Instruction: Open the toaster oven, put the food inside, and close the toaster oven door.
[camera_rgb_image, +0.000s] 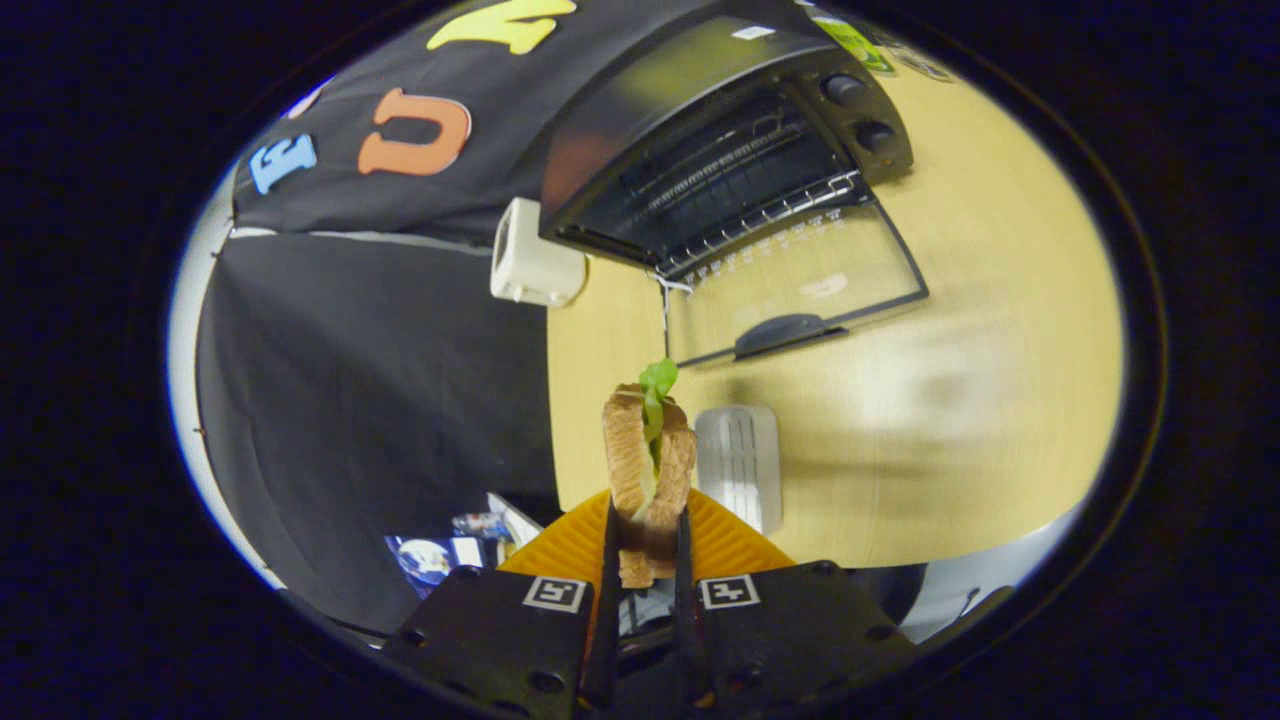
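A sandwich (648, 460) of two brown bread slices with green lettuce sticking out stands upright between my fingers, and my gripper (648, 545) is shut on it, lifted over an orange ridged plate (560, 548). Well beyond it on the wooden table stands the black toaster oven (720, 150). Its glass door (800, 285) lies folded down flat toward me, handle nearest. The wire rack (760, 205) inside is bare.
A white boxy appliance (530, 262) stands just left of the oven at the table's edge. A white ribbed tray (740, 462) lies on the table (1000, 300) right of the sandwich. Black cloth hangs to the left, beyond the table edge.
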